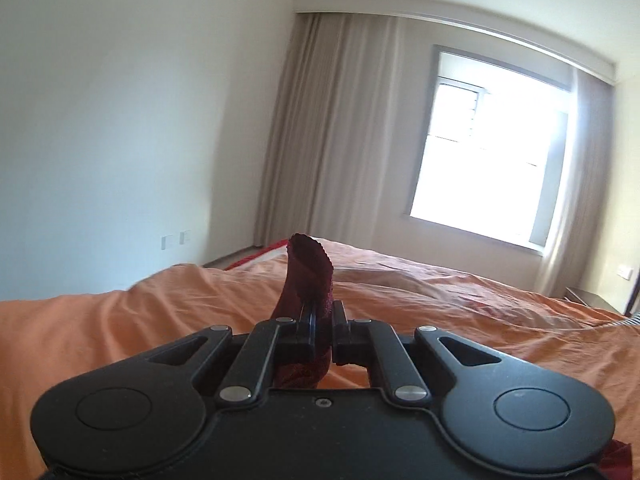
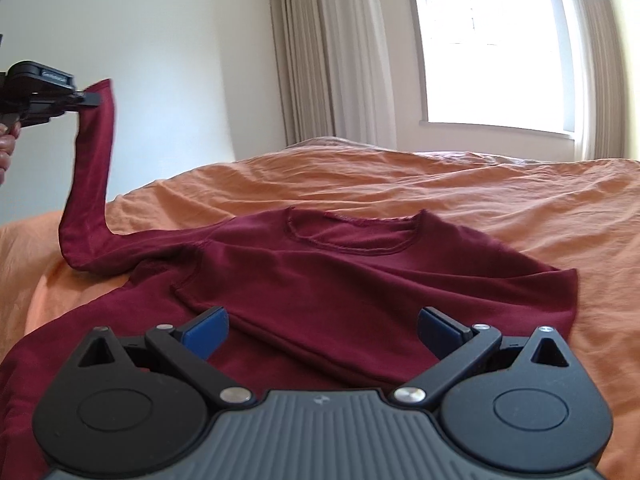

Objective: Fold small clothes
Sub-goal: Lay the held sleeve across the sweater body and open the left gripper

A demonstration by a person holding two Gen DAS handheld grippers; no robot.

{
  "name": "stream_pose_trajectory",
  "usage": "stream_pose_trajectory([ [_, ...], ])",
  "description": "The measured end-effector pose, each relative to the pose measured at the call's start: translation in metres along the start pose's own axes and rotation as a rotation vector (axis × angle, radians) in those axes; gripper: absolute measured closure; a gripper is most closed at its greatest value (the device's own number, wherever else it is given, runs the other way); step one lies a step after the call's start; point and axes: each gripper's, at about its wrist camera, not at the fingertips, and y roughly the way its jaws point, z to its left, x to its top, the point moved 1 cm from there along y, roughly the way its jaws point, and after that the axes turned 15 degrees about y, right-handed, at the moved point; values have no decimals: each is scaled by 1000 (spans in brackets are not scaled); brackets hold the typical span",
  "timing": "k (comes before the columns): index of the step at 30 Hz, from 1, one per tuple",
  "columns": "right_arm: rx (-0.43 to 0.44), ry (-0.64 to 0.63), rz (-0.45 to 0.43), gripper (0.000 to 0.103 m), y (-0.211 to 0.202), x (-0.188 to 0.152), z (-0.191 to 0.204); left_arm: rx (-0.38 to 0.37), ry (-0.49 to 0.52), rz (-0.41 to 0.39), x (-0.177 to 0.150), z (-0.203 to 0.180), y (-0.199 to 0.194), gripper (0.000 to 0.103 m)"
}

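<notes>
Where the orange bedspread (image 2: 460, 200) covers the bed, items are listed from left to right as the right wrist view shows them.

Item 1: left gripper (image 2: 90, 98), held up at the far left edge, a hand (image 2: 6, 140) partly visible beneath it. Its jaws are pinched together on the cuff of the sleeve (image 2: 92, 168). The left wrist view confirms this: the gripper (image 1: 322, 312) has dark red fabric (image 1: 310, 268) squeezed between its two black fingers, the cuff end standing up past the fingertips.

Item 2: sleeve, dark red, lifted clear of the bed, hanging from the cuff in a curve down to the shoulder seam.

Item 3: small long-sleeved shirt (image 2: 340, 280), dark red, lying flat on the bedspread at centre, neckline (image 2: 352, 232) toward the window. Its right side is folded in over the body.

Item 4: right gripper (image 2: 322, 334), low in the foreground over the shirt's lower part. Jaws spread wide, blue pads (image 2: 204, 336) well apart, nothing between them.

Item 5: background. White wall (image 2: 160, 40) at left, beige curtains (image 2: 332, 52), bright window (image 2: 496, 48) at right.
</notes>
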Motion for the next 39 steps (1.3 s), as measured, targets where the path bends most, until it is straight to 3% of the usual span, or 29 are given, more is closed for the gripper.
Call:
stream_pose_trajectory([
  [6, -75, 49, -20, 0, -23, -3, -34, -222, 46, 12, -16, -114, 18, 97],
  [11, -130, 93, -10, 0, -37, -12, -58, -354, 60, 43, -59, -185, 30, 97],
  [17, -149, 139, -33, 0, -47, -23, -73, -438, 56, 154, -109, -227, 57, 97],
  [23, -174, 146, -29, 0, -43, -29, -73, -493, 51, 219, -121, -235, 59, 92],
  [26, -180, 123, -26, 0, -42, -30, -68, -536, 32, 257, -123, -235, 64, 78],
  [28, -184, 107, -22, 0, -40, -31, -65, -558, 24, 266, -126, -232, 64, 60],
  [32, -170, 87, -12, 0, -35, -27, -57, -593, -9, 275, -125, -219, 61, 35],
  [34, -142, 85, -13, 0, -32, -22, -52, -594, -16, 269, -122, -208, 58, 22],
  [39, -55, 77, 19, 0, -9, -5, -28, -533, -1, 241, -112, -165, 47, 3],
])
